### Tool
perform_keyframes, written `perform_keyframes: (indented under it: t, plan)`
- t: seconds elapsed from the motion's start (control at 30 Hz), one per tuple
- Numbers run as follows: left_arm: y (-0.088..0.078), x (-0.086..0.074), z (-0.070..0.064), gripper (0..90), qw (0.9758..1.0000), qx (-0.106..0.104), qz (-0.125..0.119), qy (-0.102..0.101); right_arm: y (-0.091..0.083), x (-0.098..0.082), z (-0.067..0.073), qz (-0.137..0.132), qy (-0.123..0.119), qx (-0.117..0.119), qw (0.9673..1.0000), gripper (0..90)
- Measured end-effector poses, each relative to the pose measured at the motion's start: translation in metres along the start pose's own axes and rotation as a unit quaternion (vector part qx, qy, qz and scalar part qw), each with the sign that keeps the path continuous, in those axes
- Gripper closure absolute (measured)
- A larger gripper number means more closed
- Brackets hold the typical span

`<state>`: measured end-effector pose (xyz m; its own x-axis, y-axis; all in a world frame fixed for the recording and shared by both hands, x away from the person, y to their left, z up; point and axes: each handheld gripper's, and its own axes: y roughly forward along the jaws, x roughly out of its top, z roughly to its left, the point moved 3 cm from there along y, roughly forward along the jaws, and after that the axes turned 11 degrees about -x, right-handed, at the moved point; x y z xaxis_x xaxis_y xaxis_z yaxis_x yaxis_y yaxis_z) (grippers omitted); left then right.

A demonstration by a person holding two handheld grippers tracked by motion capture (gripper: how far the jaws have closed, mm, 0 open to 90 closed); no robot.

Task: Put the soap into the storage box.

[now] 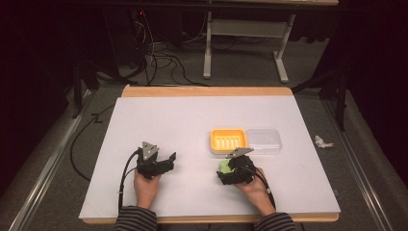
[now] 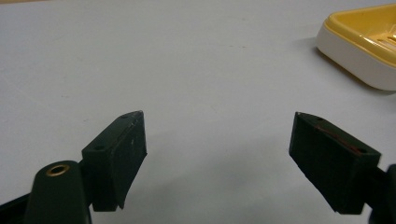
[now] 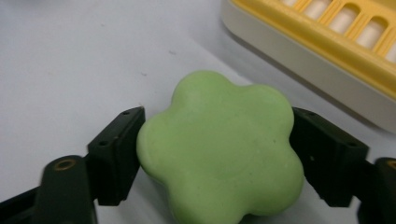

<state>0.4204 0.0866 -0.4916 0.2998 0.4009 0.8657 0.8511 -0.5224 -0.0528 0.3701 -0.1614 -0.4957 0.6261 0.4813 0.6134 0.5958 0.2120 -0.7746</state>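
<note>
Soap [image 3: 219, 149] sits clamped between right hand-held gripper [image 3: 217, 140] jaws.

Soap [image 3: 219, 149] just before dish [image 1: 228, 140]; lid [image 1: 263, 140] right.

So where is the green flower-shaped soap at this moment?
The green soap sits between the right gripper's pads, which press its sides, on the white table just in front of the yellow soap dish, right of centre in the high view.
</note>
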Motion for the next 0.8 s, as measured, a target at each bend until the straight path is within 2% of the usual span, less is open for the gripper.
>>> perform_keyframes:
  t: [0.5, 0.8]
  plan:
    - [0.000, 0.000, 0.000, 19.5, 1.0000, 0.001, 0.000, -0.002, -0.003, -0.001, 0.001, -0.016, -0.023, -0.007, 0.9996, 27.0]
    - [0.000, 0.000, 0.000, 19.5, 1.0000, 0.001, 0.000, -0.002, -0.012, -0.002, -0.004, -0.046, -0.006, -0.004, 0.9989, 27.1]
